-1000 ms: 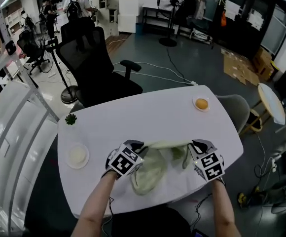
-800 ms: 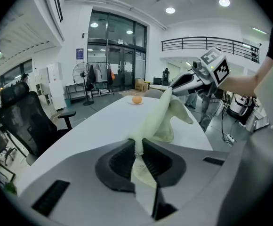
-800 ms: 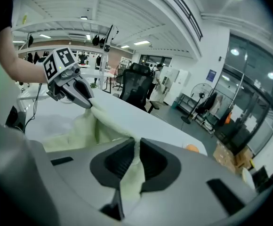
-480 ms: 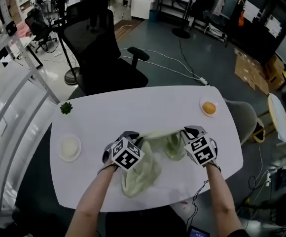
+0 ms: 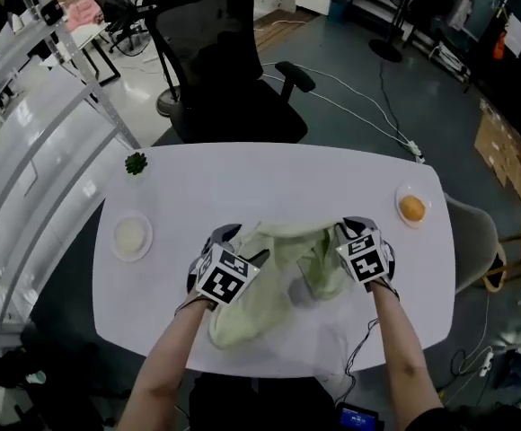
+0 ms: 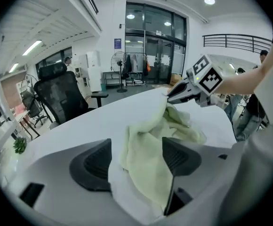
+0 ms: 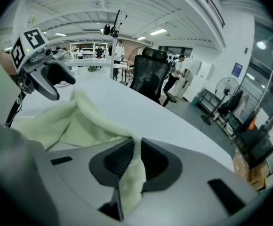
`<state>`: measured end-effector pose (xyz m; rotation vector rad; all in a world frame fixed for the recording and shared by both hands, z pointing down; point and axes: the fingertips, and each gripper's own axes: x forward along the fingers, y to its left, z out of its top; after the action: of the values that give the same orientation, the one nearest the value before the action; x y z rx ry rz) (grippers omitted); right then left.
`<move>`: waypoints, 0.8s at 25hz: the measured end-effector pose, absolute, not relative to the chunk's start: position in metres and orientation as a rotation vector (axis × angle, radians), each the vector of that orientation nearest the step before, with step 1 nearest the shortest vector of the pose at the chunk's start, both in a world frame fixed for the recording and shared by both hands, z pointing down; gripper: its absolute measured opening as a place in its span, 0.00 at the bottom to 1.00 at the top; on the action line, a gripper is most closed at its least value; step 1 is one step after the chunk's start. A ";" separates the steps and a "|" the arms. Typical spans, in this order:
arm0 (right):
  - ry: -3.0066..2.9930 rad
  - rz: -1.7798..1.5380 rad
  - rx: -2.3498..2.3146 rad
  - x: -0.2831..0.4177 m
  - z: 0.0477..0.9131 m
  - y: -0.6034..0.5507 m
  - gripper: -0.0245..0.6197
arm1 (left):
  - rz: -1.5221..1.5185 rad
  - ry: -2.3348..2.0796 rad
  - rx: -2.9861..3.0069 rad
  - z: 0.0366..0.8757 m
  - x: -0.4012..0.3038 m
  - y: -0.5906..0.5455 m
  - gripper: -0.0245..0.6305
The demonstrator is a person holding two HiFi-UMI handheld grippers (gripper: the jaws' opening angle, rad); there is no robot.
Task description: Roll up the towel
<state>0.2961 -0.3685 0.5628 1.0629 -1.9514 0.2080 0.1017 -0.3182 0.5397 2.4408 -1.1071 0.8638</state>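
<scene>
Towel (image 5: 259, 287) (crumpled) pinched by right hand-held gripper (image 5: 344, 233).

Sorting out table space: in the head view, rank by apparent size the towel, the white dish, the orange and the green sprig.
Largest: towel, then white dish. The orange and green sprig look alike, so unranked.

No readable text. Marker cubes (image 5: 224, 277) on left gripper (image 6: 135, 159) and right gripper (image 7: 135, 160) show only black-and-white square codes, no characters. Blue sign (image 6: 117, 43) above fan (image 6: 122, 61): too small to read.
</scene>
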 end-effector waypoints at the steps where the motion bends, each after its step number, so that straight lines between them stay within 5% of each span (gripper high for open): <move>1: -1.956 0.214 1.064 0.297 0.566 -0.372 0.14 | 0.838 -1.122 2.434 0.534 0.100 -0.313 0.58; 5: -2.022 0.238 1.101 0.300 0.562 -0.386 0.48 | 0.685 -1.112 2.416 0.499 0.101 -0.284 0.61; 7: -2.074 0.244 1.129 0.299 0.547 -0.386 0.55 | 0.633 -1.059 2.416 0.486 0.107 -0.262 0.61; 20: -2.143 0.236 1.046 0.290 0.541 -0.277 0.49 | 0.781 -0.849 2.317 0.546 0.180 -0.139 0.61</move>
<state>0.2896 -0.2774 0.5409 1.0456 -2.1427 0.2365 0.1796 -0.1394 0.5459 2.3172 -0.8490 0.7815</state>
